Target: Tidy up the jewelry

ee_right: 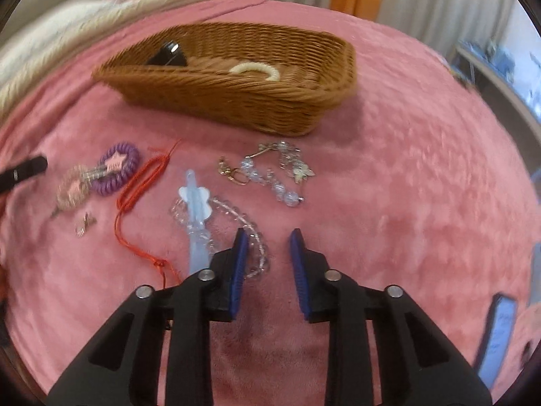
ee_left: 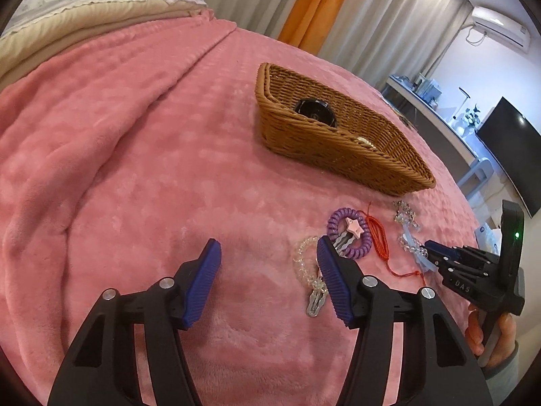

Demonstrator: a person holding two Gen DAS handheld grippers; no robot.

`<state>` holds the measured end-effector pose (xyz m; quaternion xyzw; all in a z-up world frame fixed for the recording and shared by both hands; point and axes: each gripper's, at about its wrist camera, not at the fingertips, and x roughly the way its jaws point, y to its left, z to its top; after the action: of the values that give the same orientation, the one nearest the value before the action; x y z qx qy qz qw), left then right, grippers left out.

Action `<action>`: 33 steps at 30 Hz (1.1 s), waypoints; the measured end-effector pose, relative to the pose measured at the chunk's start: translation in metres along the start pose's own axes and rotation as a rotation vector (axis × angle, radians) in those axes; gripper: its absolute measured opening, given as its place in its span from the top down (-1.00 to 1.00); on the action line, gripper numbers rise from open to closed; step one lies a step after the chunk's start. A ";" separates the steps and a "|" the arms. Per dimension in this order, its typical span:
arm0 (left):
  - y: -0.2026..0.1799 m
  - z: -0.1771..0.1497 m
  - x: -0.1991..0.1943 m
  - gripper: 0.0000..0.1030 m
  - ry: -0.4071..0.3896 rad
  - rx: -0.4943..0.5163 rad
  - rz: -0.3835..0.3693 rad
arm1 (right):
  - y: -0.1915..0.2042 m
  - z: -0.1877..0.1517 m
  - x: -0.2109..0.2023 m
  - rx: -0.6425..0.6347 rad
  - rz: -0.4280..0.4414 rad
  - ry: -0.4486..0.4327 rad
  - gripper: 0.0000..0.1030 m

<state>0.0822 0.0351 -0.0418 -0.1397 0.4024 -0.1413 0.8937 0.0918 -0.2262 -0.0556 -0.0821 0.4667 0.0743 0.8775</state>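
A brown wicker basket [ee_left: 341,149] [ee_right: 236,98] sits on the pink blanket and holds a black round case [ee_left: 314,110] and a cream hair tie [ee_right: 255,67]. In front of it lie a purple coil tie with a pink star clip [ee_left: 351,233] [ee_right: 118,165], a red cord [ee_left: 378,233] [ee_right: 138,186], a clear bead bracelet [ee_left: 302,260] [ee_right: 250,233], a pale blue flower clip [ee_right: 196,206] and a crystal chain [ee_right: 274,176]. My left gripper [ee_left: 268,264] is open and empty, left of the pile. My right gripper [ee_right: 267,247] is open, its left finger beside the bead bracelet; it also shows in the left wrist view [ee_left: 436,250].
Folded bedding and pillows [ee_left: 84,10] lie at the head of the bed. A desk, a dark screen [ee_left: 510,149] and curtains stand beyond the bed's far edge. A blue-white object [ee_right: 497,335] lies at the right edge of the blanket.
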 end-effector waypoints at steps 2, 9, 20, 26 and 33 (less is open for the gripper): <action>0.000 0.000 0.001 -0.10 0.000 0.001 -0.001 | 0.005 0.005 0.000 -0.016 -0.010 -0.001 0.88; 0.002 -0.001 0.001 -0.10 -0.007 -0.012 -0.019 | 0.014 0.035 -0.017 -0.008 0.010 -0.079 0.88; 0.006 -0.003 0.002 -0.10 -0.007 -0.024 -0.043 | 0.032 0.032 -0.072 -0.014 0.090 -0.196 0.88; 0.006 -0.001 0.005 0.04 0.013 -0.021 -0.034 | 0.009 -0.011 -0.076 0.057 0.108 -0.160 0.88; -0.019 0.005 0.020 0.12 0.091 0.087 -0.009 | -0.027 -0.052 -0.056 0.158 0.088 -0.095 0.88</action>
<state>0.0963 0.0113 -0.0454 -0.0957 0.4354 -0.1688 0.8791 0.0247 -0.2667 -0.0355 0.0115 0.4322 0.0798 0.8982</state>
